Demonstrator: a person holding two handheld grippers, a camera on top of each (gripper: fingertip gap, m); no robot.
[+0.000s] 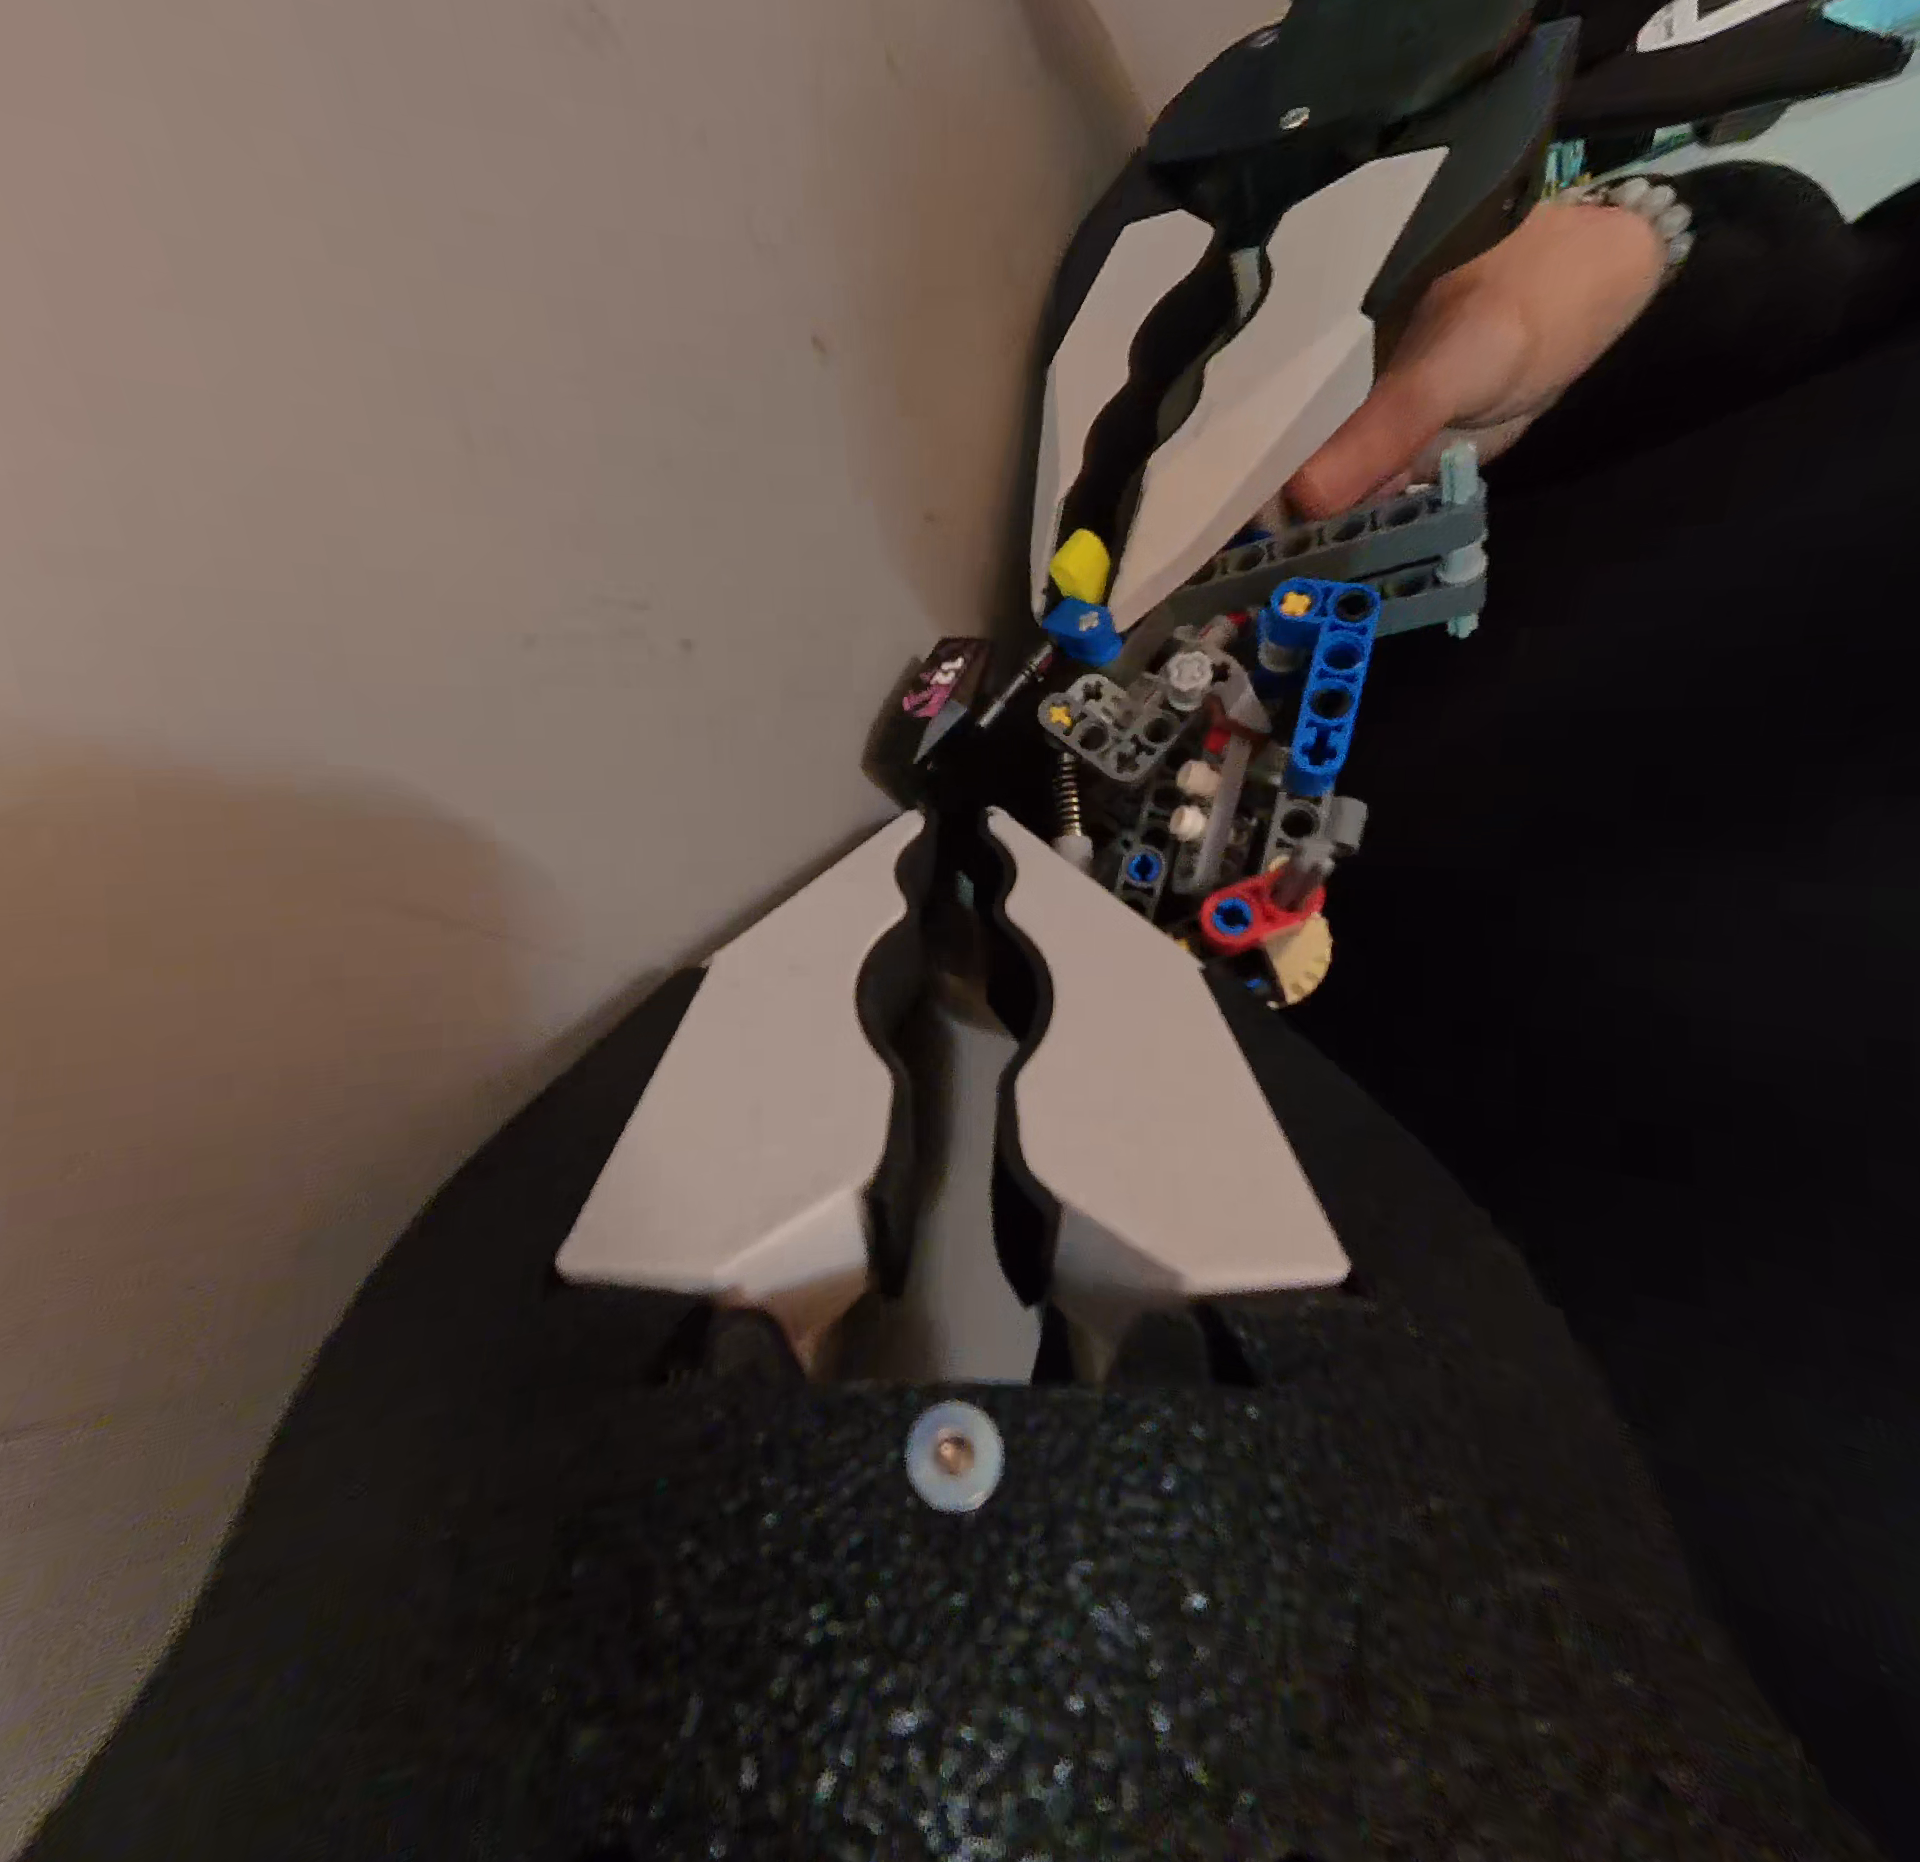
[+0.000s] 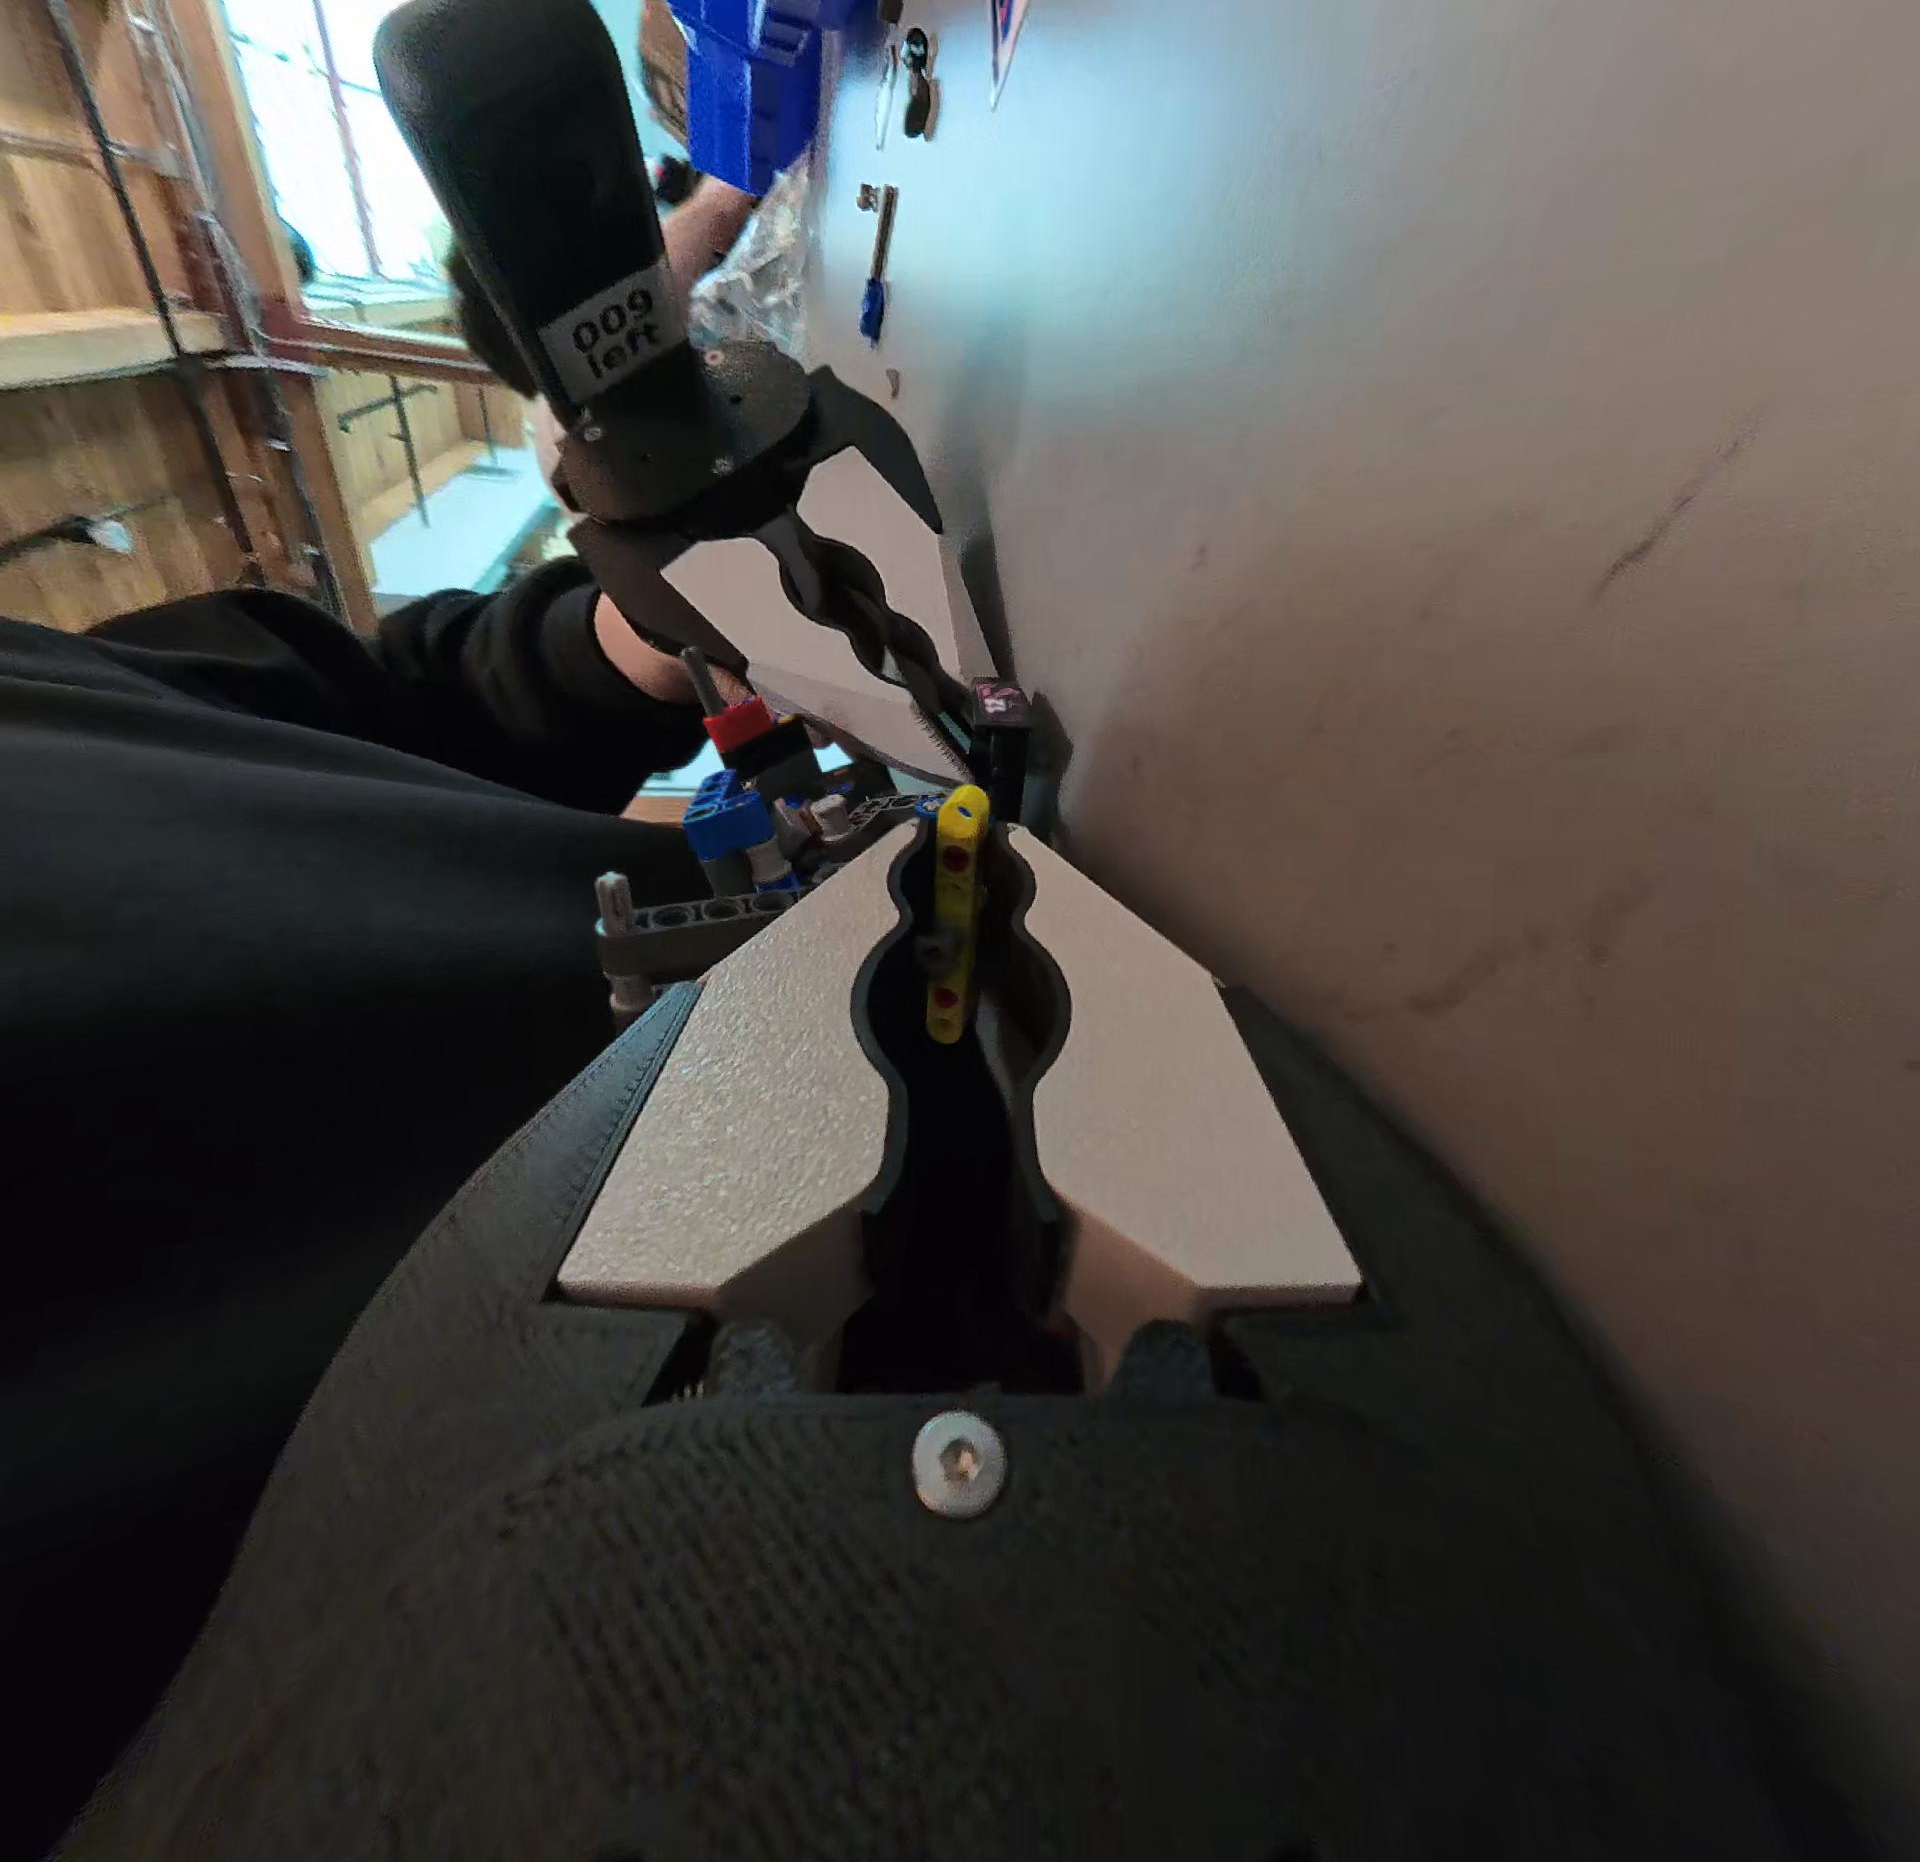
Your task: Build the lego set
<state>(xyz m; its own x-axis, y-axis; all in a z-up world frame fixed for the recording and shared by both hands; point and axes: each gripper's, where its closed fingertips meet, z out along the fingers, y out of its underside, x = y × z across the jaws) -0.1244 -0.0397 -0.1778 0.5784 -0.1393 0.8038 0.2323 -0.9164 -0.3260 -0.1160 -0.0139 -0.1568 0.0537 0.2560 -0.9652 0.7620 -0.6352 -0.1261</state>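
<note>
A thin yellow beam (image 2: 954,919) with red pins in its holes is seen clamped lengthwise between the narrow jaws of the right gripper (image 2: 961,825), its rounded tip standing just past the fingertips and just beside a blue connector (image 1: 1081,628) of the toy model (image 1: 1226,763). That model, built of grey, blue and red holed beams with a small spring and a tan toothed wheel, is supported from behind by a person's bare fingers (image 1: 1455,378), so it is held up off the surface, not laid on it. The jaws of the left gripper (image 1: 956,820) are drawn almost together at their tips, and a black part of the model (image 2: 1003,742) with a pink-marked sticker on its end is seen reaching to those tips; whether it is truly pinched cannot be told, since the contact is lost in shadow. As a judgement only, the build appears well advanced, with many pieces already joined, and the yellow beam is not yet seated on it. Beyond the model a pale, faintly scuffed tabletop (image 2: 1455,462) is shown, on which a few small loose parts (image 2: 878,254) are scattered well apart from the grippers. Farther off, a blue bin (image 2: 748,56), a bright window (image 2: 312,119) and wooden shelving (image 2: 94,254) are seen.
</note>
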